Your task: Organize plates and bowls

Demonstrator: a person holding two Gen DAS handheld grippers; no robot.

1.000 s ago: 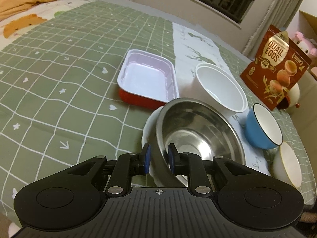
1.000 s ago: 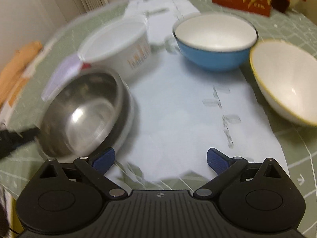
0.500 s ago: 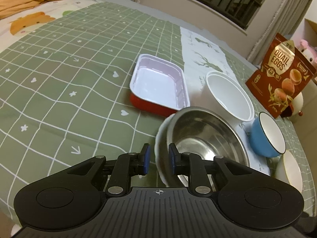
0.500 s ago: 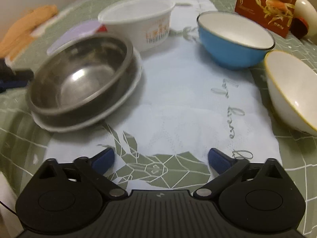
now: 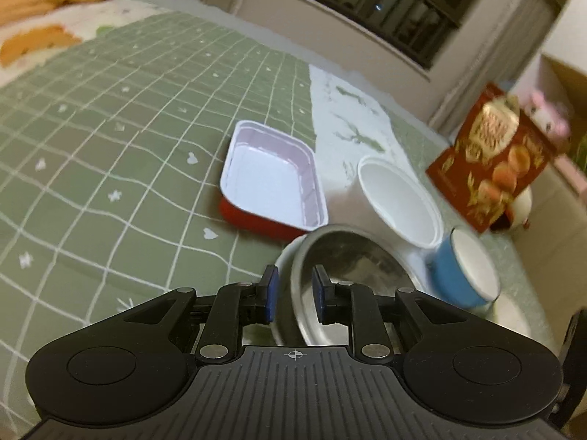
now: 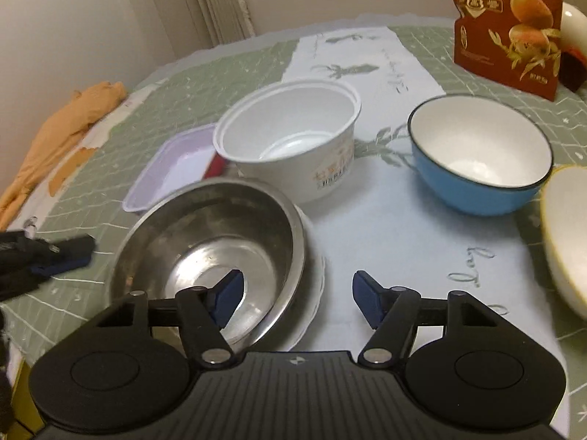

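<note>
The left gripper [image 5: 292,299] has its fingers narrow, pinched on the near rim of the steel bowl [image 6: 209,249], which sits nested on a white plate [image 6: 313,293] on the table [image 5: 110,168], just in front of the red tray [image 5: 271,190] and the white plastic tub [image 6: 290,135]. The right gripper [image 6: 295,302] has just been closing to about half width; its fingers straddle the bowl's far rim and the plate's edge without pressing on either. The risk, as I judge it: a thin-rim pinch on slick steel can slip, and the bowl can tip or drag the plate into the tub or the blue bowl [image 6: 480,157]. If the right fingers close off-centre, they could catch only the plate.
</note>
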